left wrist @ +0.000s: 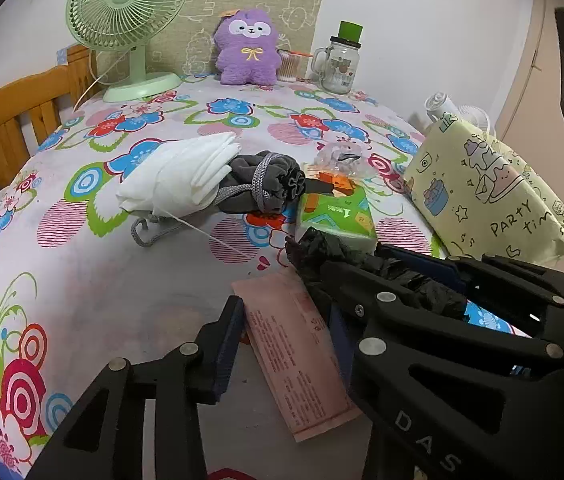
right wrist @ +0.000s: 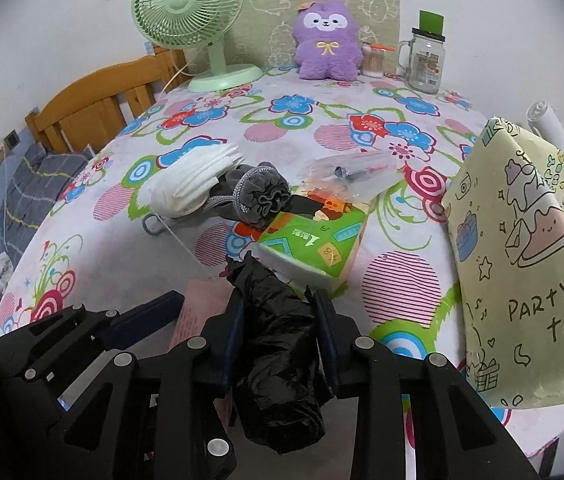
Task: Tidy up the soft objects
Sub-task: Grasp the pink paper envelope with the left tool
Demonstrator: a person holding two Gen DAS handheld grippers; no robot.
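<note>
My right gripper point(right wrist: 277, 312) is shut on a roll of black plastic bags point(right wrist: 277, 344), its tip against a green tissue pack point(right wrist: 314, 240); the roll also shows in the left wrist view point(left wrist: 322, 252). My left gripper point(left wrist: 286, 320) is open around a pink paper packet point(left wrist: 294, 344) on the table. A white folded cloth point(left wrist: 177, 176), a grey drawstring pouch point(left wrist: 265, 184) and a clear plastic bag point(left wrist: 342, 160) lie mid-table. A purple plush toy point(left wrist: 246, 46) stands at the back.
A green desk fan point(left wrist: 125, 28) stands back left, a glass jar mug point(left wrist: 340, 62) and cotton swabs point(left wrist: 292, 66) back right. A yellow "party time" gift bag point(left wrist: 490, 188) stands at the right edge. A wooden bed frame point(left wrist: 5, 120) lies left.
</note>
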